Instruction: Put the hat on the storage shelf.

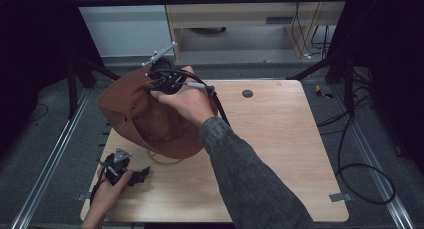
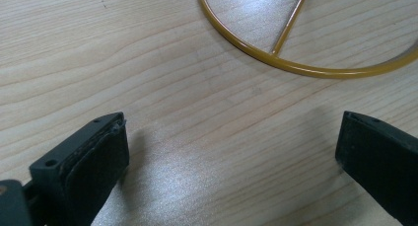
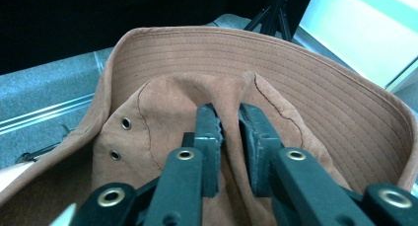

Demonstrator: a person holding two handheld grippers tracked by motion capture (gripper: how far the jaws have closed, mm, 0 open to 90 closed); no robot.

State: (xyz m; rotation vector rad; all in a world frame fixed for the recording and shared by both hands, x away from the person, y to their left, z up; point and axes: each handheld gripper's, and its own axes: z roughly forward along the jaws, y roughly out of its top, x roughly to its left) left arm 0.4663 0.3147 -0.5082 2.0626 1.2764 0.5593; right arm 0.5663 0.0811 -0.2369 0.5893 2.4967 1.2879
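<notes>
Your R tool [image 3: 229, 137] has its jaws nearly closed, a fold of the brown suede wide-brim hat's [image 1: 135, 114] crown between the pads: this keeps the hat lifted and tilted over the far-left part of the light wooden tabletop [image 1: 280, 154], brim upward. Your L tool [image 1: 120, 171] rests low at the near-left edge, jaws wide apart w/ nothing between them, facing the thin yellow wire ring [image 2: 296, 63] lying flat beside the hat.

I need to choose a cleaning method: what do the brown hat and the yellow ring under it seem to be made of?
Brown hat: probably suede-like fabric, matte, with a stitched brim and metal eyelets. Yellow ring: likely glossy coated wire or plastic, thin and shiny; I cannot tell which.
</notes>
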